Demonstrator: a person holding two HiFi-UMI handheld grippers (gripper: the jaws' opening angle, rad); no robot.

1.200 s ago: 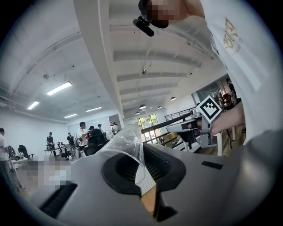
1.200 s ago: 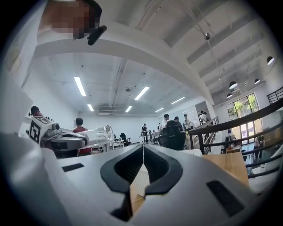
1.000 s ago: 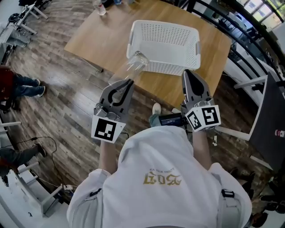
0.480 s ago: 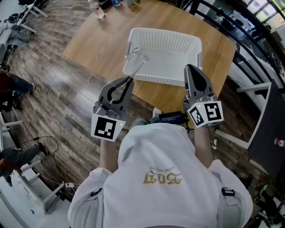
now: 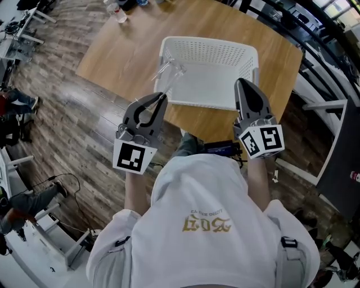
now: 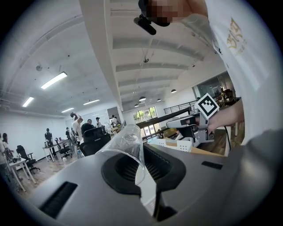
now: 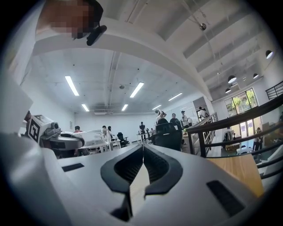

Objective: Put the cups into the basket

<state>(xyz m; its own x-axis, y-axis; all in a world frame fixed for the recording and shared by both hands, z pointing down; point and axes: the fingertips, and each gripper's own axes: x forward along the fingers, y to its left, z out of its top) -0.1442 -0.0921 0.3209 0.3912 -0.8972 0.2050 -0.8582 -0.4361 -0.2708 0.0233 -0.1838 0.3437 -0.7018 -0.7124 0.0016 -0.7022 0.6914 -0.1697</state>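
A clear plastic cup (image 5: 168, 75) hangs tilted over the left rim of the white perforated basket (image 5: 202, 100), which stands on the wooden table (image 5: 121, 50). My left gripper (image 5: 162, 97) is shut on the cup's rim. In the left gripper view the cup (image 6: 126, 152) sits pinched between the jaws, base pointing away. My right gripper (image 5: 241, 84) is shut and holds nothing, hovering by the basket's near right corner. In the right gripper view its jaws (image 7: 143, 148) meet tip to tip. Nothing shows inside the basket. A second cup (image 5: 117, 12) stands at the table's far left corner.
The table stands on a wood-plank floor (image 5: 73, 129). Black railings (image 5: 315, 62) and a dark panel (image 5: 343, 163) lie to the right. Chair legs and seated people's legs (image 5: 17, 104) are at the far left.
The view has closed in on the table. My left gripper carried the cup from in front of the basket's near left corner to above its left rim. The right gripper stayed shut.
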